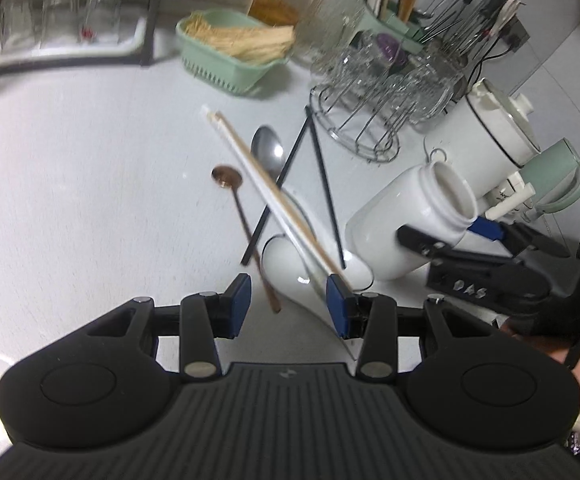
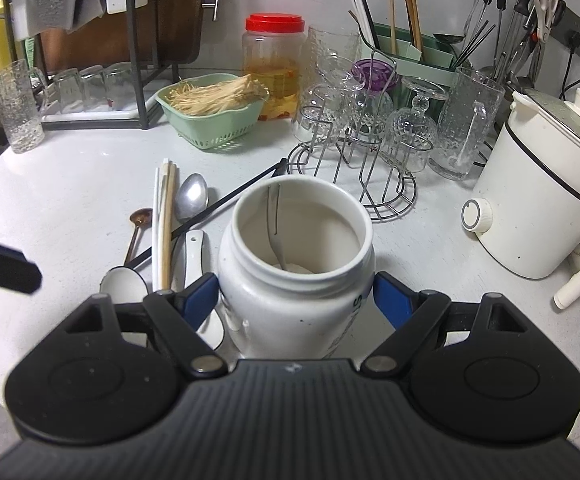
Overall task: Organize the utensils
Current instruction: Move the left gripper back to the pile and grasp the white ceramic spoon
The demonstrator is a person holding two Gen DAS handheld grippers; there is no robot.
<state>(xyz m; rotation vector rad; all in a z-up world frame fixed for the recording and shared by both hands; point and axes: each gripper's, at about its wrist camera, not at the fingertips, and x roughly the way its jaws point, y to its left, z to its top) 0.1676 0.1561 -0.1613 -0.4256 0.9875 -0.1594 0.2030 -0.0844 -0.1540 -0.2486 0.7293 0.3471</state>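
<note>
A cluttered white tabletop (image 2: pixel 70 184) carries loose utensils just left of the white jar (image 2: pixel 296 280). The right gripper (image 2: pixel 296 300) is clamped around the jar, glazed, heavy and probably slippery; inside it one metal utensil (image 2: pixel 276 236) shows. The left gripper (image 1: pixel 288 304) hangs open over the pale chopsticks (image 1: pixel 274 196), light, stiff, best pinched mid-length

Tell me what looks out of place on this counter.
The utensils: chopsticks, black chopsticks and spoons lie crisscrossed in a loose heap on the counter, not standing in the white jar, which the right gripper holds tilted.
</note>
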